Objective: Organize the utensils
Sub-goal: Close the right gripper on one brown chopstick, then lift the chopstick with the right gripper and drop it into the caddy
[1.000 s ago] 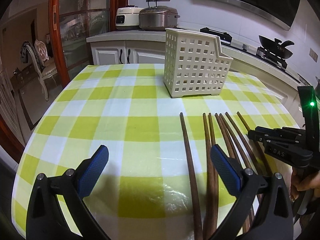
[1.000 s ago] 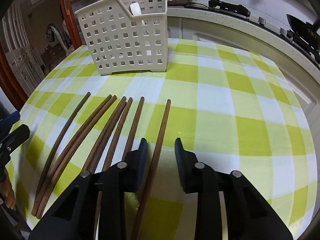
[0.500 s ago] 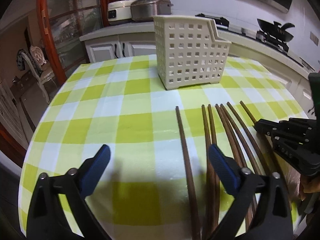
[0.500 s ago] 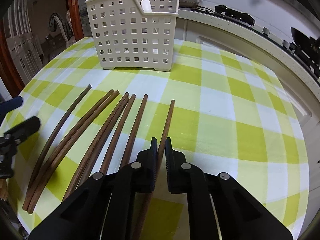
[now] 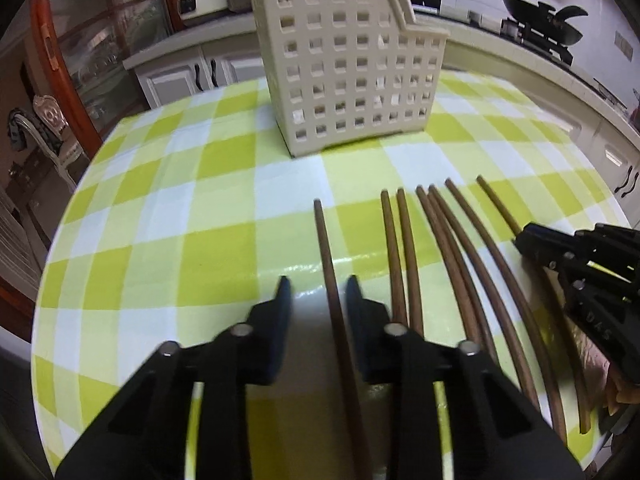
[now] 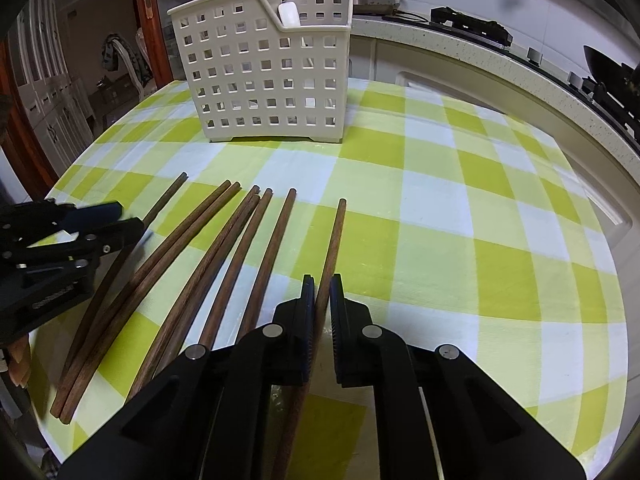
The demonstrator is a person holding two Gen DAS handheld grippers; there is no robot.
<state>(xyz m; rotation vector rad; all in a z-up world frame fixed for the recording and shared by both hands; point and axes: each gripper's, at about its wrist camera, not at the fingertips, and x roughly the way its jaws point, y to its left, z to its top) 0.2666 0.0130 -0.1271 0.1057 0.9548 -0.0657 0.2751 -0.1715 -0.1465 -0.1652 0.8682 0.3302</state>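
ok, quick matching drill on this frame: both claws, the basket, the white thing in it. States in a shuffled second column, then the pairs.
Things:
1. left claw
2. right claw
3. utensil basket
4. white utensil

States:
A. clamped on the rightmost chopstick
B. standing upright on the cloth beyond the chopstick tips
C. astride the leftmost chopstick, pads not yet pressing
D. inside the basket, top showing over the low rim

Pairs: 1-C, 2-A, 3-B, 4-D

Note: the left claw's jaws have just been closing, with that chopstick between them.
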